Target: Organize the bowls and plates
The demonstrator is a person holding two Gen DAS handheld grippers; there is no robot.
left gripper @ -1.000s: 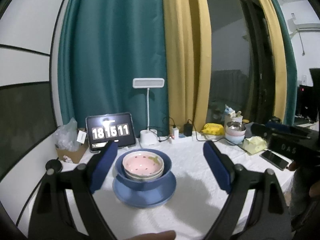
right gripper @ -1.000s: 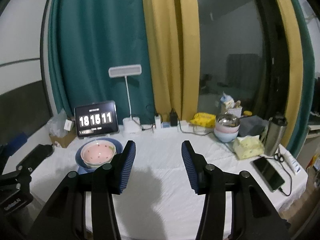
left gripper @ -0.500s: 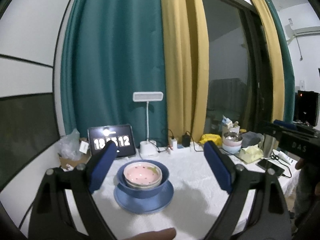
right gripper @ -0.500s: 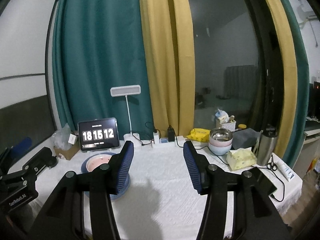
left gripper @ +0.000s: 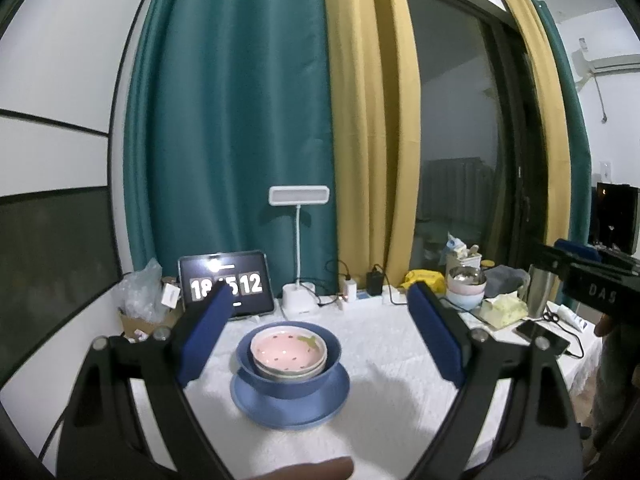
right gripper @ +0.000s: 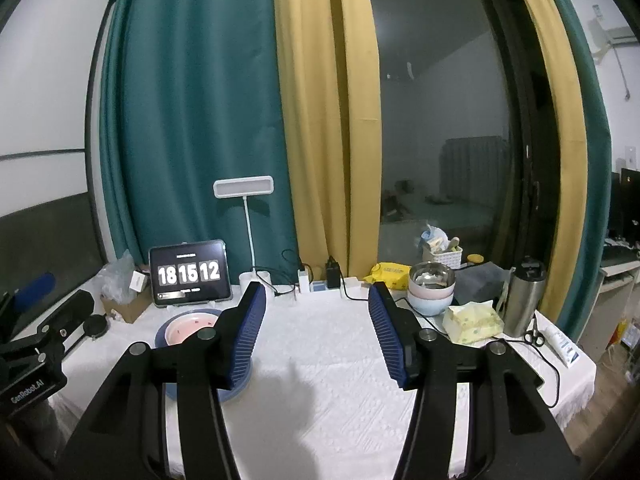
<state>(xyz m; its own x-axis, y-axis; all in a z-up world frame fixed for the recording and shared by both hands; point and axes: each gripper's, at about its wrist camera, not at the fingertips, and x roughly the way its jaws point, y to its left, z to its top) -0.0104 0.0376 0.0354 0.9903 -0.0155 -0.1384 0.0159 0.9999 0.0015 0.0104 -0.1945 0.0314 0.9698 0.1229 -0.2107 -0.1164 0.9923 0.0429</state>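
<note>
Your left gripper (left gripper: pixel 320 336) gapes wide above the bowl stack (left gripper: pixel 289 364), lower centre; right gripper (right gripper: pixel 314 334) wide, bare cloth (right gripper: pixel 320 380) below, probably hovering.

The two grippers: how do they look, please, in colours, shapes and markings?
The left gripper and the right gripper each have black angular arms with round silver bolts and long dark blue ribbed pads. The bodies bear white lettering, "GenRobot.AI" and "DAS". No cables or sleeves show.
</note>
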